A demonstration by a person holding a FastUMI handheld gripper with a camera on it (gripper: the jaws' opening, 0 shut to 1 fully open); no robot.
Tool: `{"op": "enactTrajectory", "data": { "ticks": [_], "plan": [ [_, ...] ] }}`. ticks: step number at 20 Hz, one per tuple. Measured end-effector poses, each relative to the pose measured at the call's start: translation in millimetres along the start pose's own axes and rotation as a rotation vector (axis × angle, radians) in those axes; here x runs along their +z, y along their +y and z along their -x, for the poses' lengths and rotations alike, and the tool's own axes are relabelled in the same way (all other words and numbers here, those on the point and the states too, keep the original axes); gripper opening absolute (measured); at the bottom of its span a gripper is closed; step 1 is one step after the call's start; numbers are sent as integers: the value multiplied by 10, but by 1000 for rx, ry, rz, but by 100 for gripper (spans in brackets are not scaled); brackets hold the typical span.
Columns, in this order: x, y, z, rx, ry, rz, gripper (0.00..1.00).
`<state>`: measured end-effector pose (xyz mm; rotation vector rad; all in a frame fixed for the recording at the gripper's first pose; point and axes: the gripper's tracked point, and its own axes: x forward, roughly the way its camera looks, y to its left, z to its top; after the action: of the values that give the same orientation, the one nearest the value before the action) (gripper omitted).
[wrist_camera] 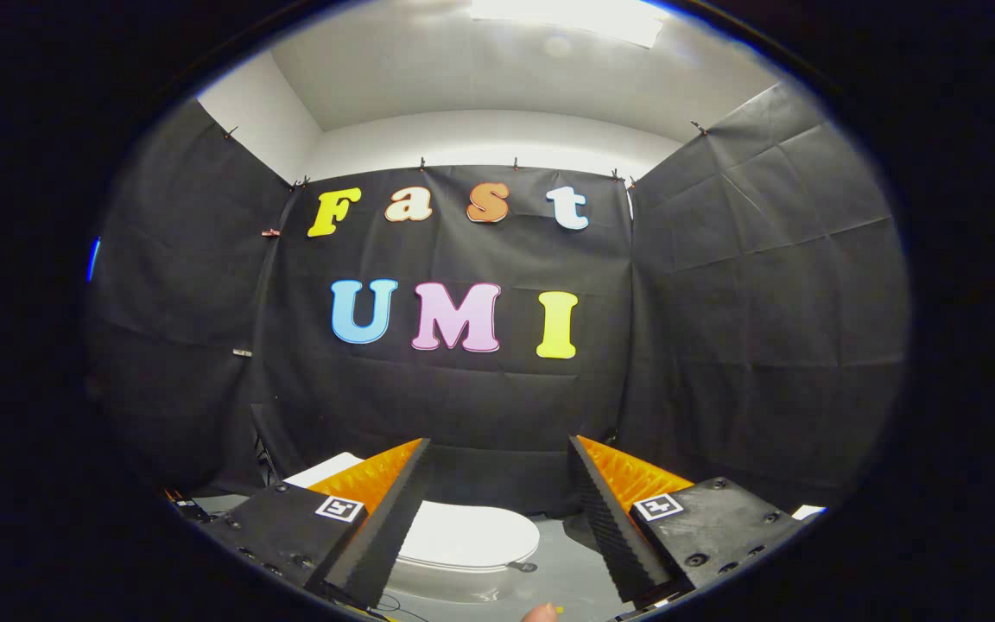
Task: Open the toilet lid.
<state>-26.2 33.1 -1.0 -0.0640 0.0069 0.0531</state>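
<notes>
- The toilet (463, 540) sits low on a pale grey floor (562, 570), below and partly between the gripper's fingers; its white lid (472, 531) lies flat and closed over the bowl, so what is inside cannot be seen.
- The toilet's rounded front end points toward the right-hand finger, and a small dark piece (522, 567) lies on the floor just beside that rim.
- A white slab (329, 469), probably the tank end, shows behind the left-hand finger.
- The gripper (497, 453) has its fingers spread wide apart, orange on the outer faces and black ridged pads (601, 510) facing inward; they hold nothing and touch nothing.
- The fingertips hang above the lid, apart from it, with black cloth wall (757, 328) beyond them.
- A fingertip of the person's hand (541, 612) shows at the very bottom, near the gripper's base.
- Cloth walls close the booth on three sides; open floor lies to the right of the toilet's rim, between it and the right-hand wall.
</notes>
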Motion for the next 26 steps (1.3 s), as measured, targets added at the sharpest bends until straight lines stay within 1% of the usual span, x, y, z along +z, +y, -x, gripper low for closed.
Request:
{"op": "enactTrajectory", "data": {
  "ticks": [5, 10, 14, 18, 21, 23, 26],
  "plan": [
    [46, -14, 14, -10, -11, -1, 97],
    [70, 62, -99, 3, -33, 11, 97],
    [91, 120, -287, 16, -57, -14, 97],
    [135, 159, -497, 19, -131, -11, 97],
    [96, 204, -644, 37, -177, -38, 97],
    [35, 162, -773, 36, -207, -40, 97],
    [-222, 41, -1035, 22, -209, -20, 97]
  ]
}}
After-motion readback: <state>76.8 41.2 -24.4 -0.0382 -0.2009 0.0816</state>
